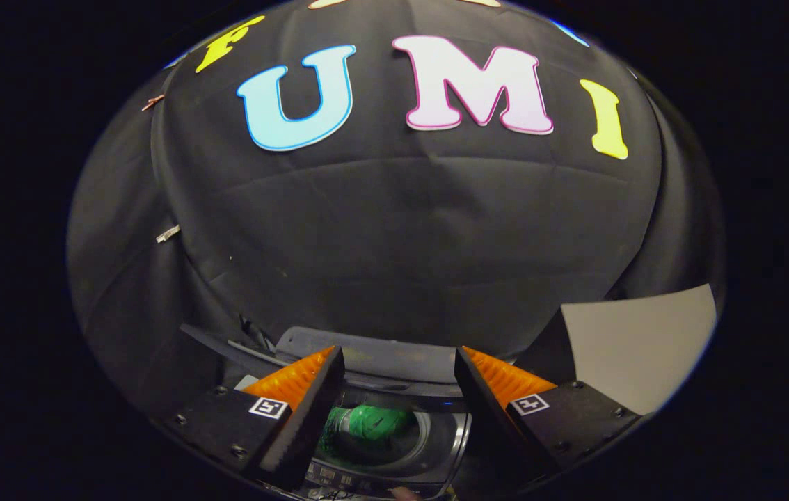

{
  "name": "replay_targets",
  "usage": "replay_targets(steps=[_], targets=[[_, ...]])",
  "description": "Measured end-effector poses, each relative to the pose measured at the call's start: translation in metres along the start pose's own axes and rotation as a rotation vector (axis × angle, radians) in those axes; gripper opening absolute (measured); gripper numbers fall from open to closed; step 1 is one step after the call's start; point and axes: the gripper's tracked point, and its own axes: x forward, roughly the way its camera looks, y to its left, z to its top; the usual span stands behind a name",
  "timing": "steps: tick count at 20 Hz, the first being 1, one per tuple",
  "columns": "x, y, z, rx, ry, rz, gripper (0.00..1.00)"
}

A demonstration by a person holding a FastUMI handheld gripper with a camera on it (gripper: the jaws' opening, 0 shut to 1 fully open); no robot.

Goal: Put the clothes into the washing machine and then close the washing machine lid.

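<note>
Clothes step looks done: green garment point(370, 423) sits down in the washing machine point(447, 435) drum, below and between the fingers. Gripper point(399, 379) is spread apart, holding nothing. Next move, prob.: reach for the lid point(367, 355), standing open at the back just beyond the fingertips, and swing it down. Black cloth wall point(394, 243) behind; pale panel point(638, 344) off to the right.

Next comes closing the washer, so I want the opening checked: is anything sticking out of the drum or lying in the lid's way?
Nothing visible does. The green garment lies down inside the washing machine drum, below the rim. The hand-held gripper is open and empty above the opening, and the raised lid stands just beyond its fingertips.
</note>
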Motion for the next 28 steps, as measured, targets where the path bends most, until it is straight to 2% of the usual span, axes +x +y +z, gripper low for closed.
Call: replay_targets(steps=[6, 8, 17, 21, 25, 28], targets=[[0.02, -0.008, -0.06, -0.057, 0.213, -0.044, 0.99], [0.025, -0.007, -0.069, -0.075, 0.226, -0.044, 0.99], [0.014, 0.011, -0.056, -0.088, 0.148, 0.012, 0.99], [-0.001, 0.03, -0.058, -0.095, 0.128, 0.074, 0.99], [-0.028, 0.041, -0.059, -0.11, 0.055, 0.101, 0.99], [-0.066, 0.043, -0.056, -0.138, -0.036, 0.105, 0.99]])
